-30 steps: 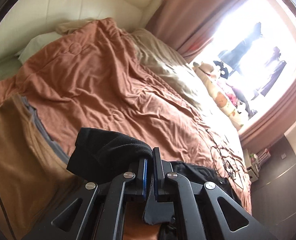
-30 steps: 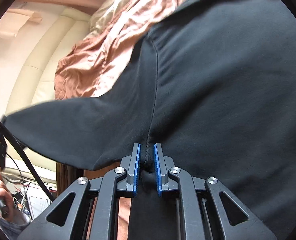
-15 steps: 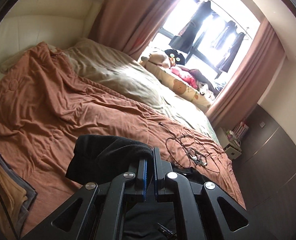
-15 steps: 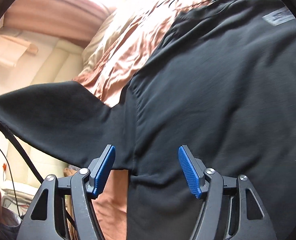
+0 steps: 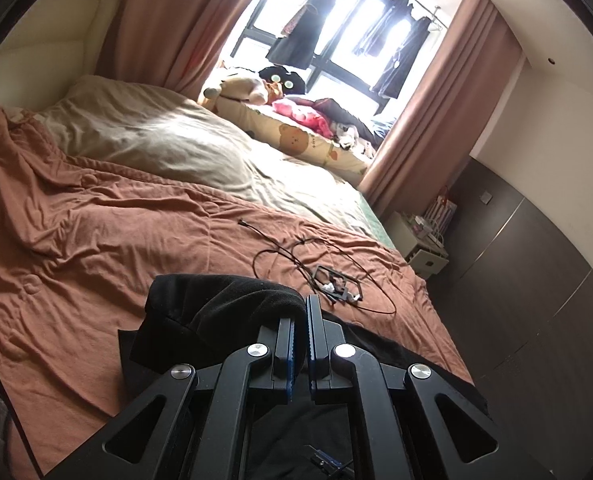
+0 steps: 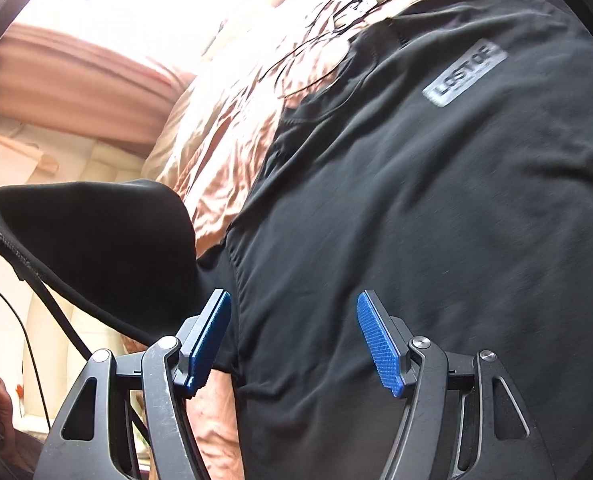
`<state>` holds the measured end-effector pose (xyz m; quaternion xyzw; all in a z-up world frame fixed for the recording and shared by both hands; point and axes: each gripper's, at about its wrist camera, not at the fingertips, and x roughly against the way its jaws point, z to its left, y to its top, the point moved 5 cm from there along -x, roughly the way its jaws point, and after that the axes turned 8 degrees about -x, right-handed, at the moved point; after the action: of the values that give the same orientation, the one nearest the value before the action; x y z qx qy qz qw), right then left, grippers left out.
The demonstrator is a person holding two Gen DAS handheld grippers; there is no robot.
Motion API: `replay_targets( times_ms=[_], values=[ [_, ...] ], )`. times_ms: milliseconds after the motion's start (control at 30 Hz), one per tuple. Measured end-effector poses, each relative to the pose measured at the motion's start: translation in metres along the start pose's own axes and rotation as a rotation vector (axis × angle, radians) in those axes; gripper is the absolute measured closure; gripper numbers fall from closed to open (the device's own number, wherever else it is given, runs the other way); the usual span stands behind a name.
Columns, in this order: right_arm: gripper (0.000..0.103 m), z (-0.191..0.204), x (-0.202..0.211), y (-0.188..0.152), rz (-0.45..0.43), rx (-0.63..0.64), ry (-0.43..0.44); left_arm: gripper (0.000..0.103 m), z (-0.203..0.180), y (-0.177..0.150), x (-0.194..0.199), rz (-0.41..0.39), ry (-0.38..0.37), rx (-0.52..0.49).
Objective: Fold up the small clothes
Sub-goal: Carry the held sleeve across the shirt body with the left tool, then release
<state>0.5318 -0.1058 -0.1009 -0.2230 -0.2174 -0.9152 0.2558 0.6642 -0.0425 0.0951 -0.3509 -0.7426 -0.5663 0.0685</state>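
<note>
My left gripper (image 5: pixel 299 344): fingers pinched nearly together on a bunched fold of the black T-shirt (image 5: pixel 224 304), which humps up over the left finger and drapes down to the left.
My right gripper (image 6: pixel 294 340): fingers spread wide, blue pads (image 6: pixel 378 346) bare, nothing between them; the black cloth lies just beyond and beneath them.
Black T-shirt (image 6: pixel 436 220): spread on the bed, grey printed label (image 6: pixel 465 74) facing up; one sleeve (image 6: pixel 96 240) is lifted clear of the bedding at my left.
Bed: rumpled rust-brown blanket (image 5: pixel 96 232) under the shirt, beige cover (image 5: pixel 176 148) beyond it toward the window.
Black cables (image 5: pixel 320 268): tangled loosely on the blanket, near the shirt's far edge, with a small dark frame among them.
Window side: stuffed toys (image 5: pixel 256 84) on a long printed cushion, dark clothes (image 5: pixel 296 40) hanging against the glass.
</note>
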Motion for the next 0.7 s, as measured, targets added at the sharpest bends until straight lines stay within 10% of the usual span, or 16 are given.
replay_targets(
  times_ms=[700],
  values=[
    [0.031,-0.070,0.096,0.023,-0.232,-0.292,-0.074,0.098,-0.099,-0.085,-0.134,0.236,-0.217,-0.060]
  ],
)
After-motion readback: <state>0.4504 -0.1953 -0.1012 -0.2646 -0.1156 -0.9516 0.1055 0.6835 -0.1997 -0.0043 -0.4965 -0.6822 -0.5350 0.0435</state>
